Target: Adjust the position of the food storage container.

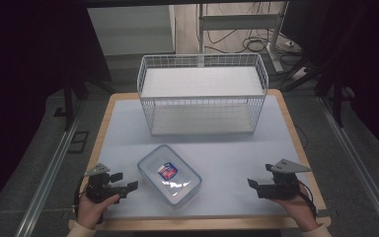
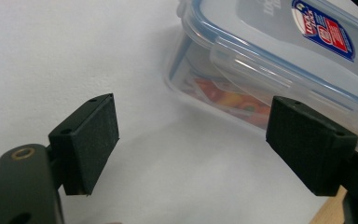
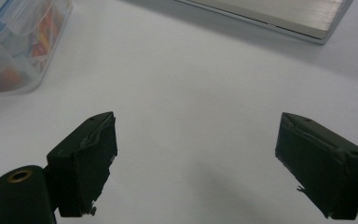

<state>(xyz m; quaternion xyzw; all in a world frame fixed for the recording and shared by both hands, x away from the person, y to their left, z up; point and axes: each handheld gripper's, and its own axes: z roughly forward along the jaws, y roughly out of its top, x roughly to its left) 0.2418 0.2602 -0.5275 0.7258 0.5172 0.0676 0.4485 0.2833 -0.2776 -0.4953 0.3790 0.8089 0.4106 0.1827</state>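
Plastic lidded container (image 1: 169,174) near the bench's front edge: stiff, light, slick; best gripped across its rim. Both grippers' jaws gape wide, empty.

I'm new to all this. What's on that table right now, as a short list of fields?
Table: white mat on a wooden top
Container: clear plastic box, blue-sealed lid on, lying between the grippers
Basket: white wire basket at the far side, nothing seen inside
Left gripper: open, beside the box, not touching
Right gripper: open, over bare mat
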